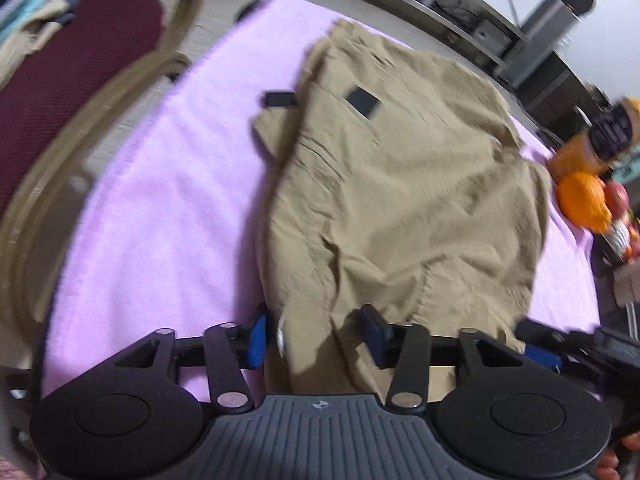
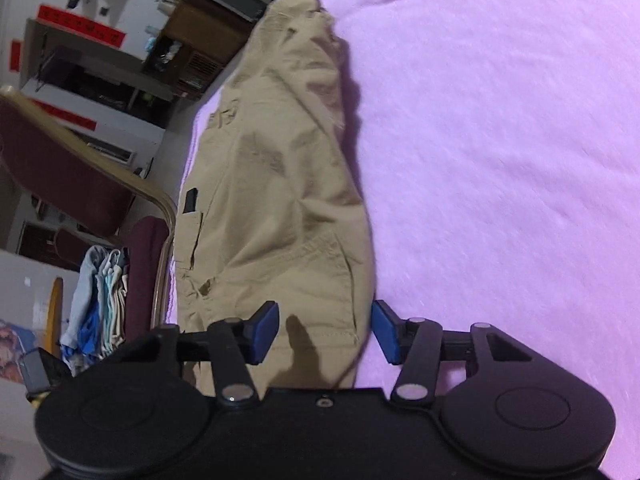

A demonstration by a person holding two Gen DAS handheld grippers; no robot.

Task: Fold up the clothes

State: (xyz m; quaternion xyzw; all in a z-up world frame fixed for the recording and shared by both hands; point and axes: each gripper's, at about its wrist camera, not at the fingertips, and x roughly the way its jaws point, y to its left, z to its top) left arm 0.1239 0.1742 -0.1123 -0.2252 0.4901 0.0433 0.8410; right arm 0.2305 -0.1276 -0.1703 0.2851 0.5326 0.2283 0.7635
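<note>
Tan khaki trousers lie folded over on a pink blanket; a black tab and a black pocket patch show near their far end. My left gripper is open, its blue-padded jaws either side of the trousers' near edge. In the right wrist view the trousers run away from me over the blanket. My right gripper is open, jaws astride the near end of the cloth. The right gripper's fingers show at the lower right of the left wrist view.
A maroon-cushioned wooden chair stands left of the blanket, with folded clothes stacked on it. Oranges and a jar sit at the right edge. Shelving runs along the far side.
</note>
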